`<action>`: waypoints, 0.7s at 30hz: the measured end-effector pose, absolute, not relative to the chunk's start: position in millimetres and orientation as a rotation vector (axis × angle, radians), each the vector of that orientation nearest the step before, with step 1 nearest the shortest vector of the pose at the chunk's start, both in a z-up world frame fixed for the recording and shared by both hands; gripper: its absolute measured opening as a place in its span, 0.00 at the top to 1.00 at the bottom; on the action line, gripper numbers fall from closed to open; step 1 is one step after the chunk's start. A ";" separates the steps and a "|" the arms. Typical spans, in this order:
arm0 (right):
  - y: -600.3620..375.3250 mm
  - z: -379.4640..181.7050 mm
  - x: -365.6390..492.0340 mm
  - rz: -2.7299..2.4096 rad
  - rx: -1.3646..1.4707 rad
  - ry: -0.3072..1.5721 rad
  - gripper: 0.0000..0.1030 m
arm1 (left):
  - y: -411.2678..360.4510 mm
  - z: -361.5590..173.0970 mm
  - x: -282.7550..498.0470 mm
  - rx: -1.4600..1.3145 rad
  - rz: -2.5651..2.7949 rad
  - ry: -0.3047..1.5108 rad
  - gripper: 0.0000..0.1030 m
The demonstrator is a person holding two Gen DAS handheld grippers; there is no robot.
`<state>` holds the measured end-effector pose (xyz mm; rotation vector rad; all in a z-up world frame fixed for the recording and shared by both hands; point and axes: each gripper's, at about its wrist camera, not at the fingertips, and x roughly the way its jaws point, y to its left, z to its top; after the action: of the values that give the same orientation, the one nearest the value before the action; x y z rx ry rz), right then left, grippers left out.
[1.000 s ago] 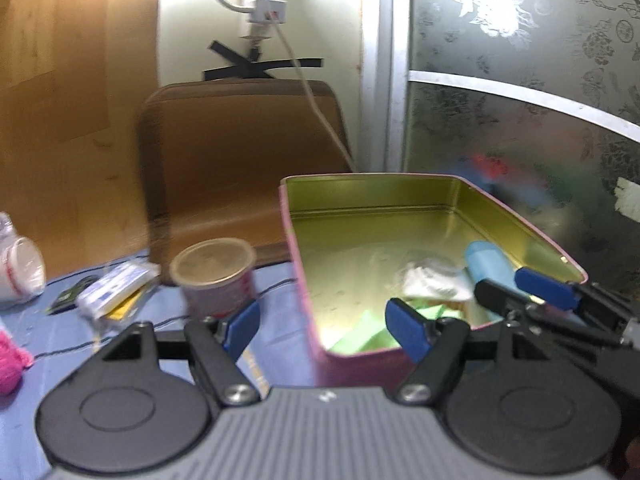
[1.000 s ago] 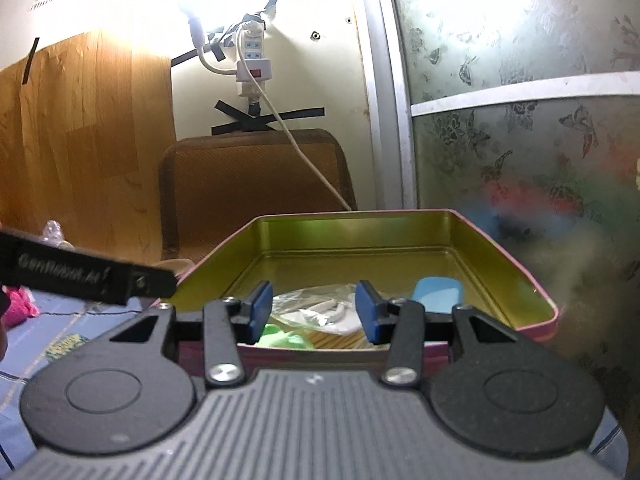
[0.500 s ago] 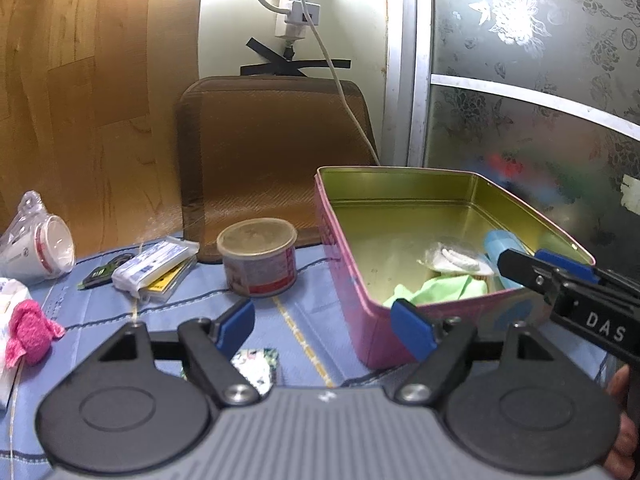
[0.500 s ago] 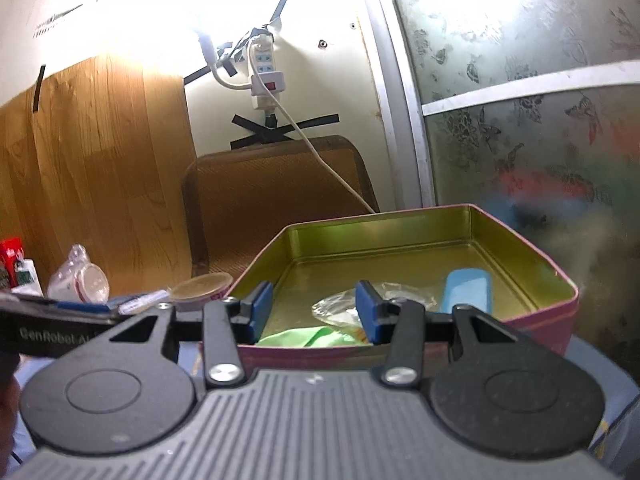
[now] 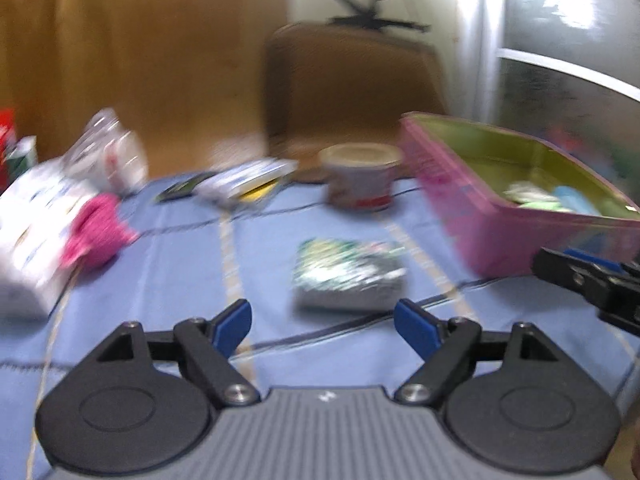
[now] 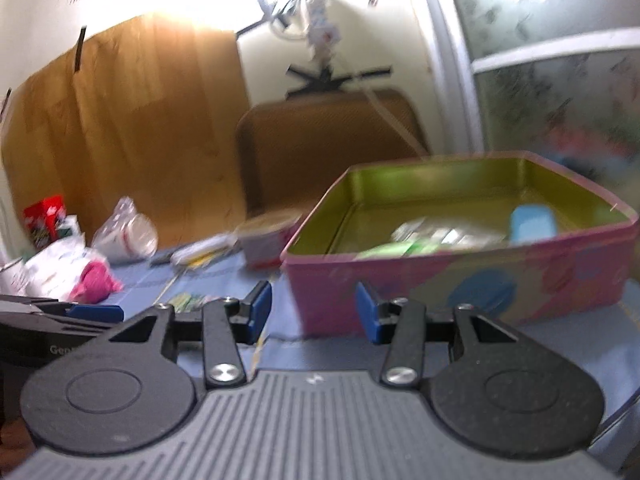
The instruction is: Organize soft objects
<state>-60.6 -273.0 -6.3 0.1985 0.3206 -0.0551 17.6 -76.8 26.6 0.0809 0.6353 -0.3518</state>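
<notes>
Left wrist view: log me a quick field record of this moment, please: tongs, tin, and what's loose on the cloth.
left tongs: open, empty, over the blue cloth
right tongs: open, empty, facing the tin
tin: pink outside, gold inside, lid off, on the cloth at right
in tin: green piece, clear bag, blue item
nearest loose item: patterned packet, ahead of the left tongs
other loose items: pink fluff, cup, white pack
image quality: motion blur, details unclear
</notes>
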 end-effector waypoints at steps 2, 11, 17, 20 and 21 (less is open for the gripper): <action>-266.9 -11.8 -54.1 -0.026 0.202 0.360 0.52 | -60.8 23.7 21.6 0.056 -0.301 0.648 0.21; -231.1 -19.2 -33.2 0.084 0.155 0.454 0.52 | -5.8 16.5 34.0 0.062 -0.061 0.642 0.20; -214.8 -21.9 -24.0 0.104 0.134 0.485 0.50 | 14.0 11.0 39.6 0.030 -0.007 0.665 0.20; -211.7 -26.4 -20.6 0.103 0.134 0.509 0.50 | 14.2 10.3 39.6 0.030 -0.007 0.664 0.20; -211.6 -28.2 -19.6 0.102 0.136 0.517 0.50 | 13.2 10.5 39.1 0.035 -0.007 0.662 0.19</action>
<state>-19.6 -211.6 -28.2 0.1356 0.5174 0.1020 39.1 13.2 10.5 0.0349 0.6624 -0.0066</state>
